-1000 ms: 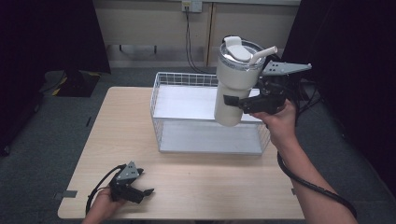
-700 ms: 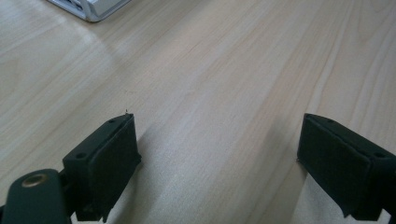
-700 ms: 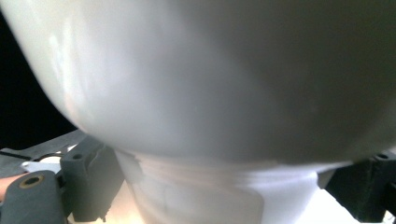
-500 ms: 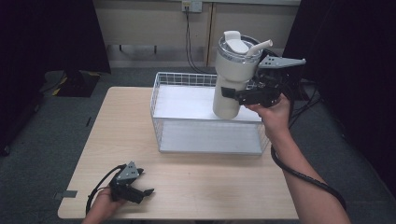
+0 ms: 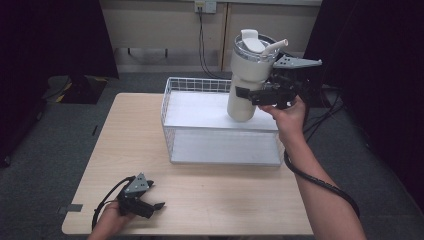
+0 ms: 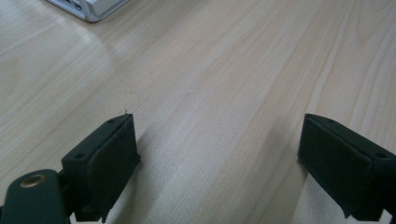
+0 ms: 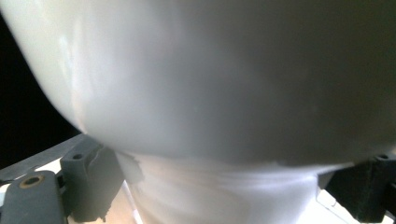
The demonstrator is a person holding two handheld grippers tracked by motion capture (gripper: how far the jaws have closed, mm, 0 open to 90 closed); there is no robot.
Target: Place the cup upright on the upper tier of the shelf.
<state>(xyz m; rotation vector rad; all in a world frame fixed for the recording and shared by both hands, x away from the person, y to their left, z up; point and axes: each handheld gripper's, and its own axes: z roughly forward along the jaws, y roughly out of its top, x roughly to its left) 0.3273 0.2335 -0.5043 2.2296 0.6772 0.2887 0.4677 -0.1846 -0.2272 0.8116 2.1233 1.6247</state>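
Observation:
A tall white tumbler (image 5: 246,77) with a lid and straw hangs upright over the right side of a white wire basket (image 5: 218,150). My right gripper (image 5: 252,95) is shut on the tumbler's lower body, held by a hand from the right. Up close, the tumbler (image 7: 210,79) looms right in front of the right gripper view, its narrow base between the two black jaws. My left gripper (image 5: 150,205) rests near the table's front left corner, open. Its pads (image 6: 109,161) stand wide apart over bare wood.
The light wood table (image 5: 130,130) carries the basket at its back middle. A corner of the basket (image 6: 91,7) shows at the top of the left gripper view. Cables (image 5: 320,180) trail from the right gripper along the forearm. Dark curtains stand at both sides.
The right gripper has carried the tumbler leftward and slightly down, over the basket's right side. The left gripper has not moved.

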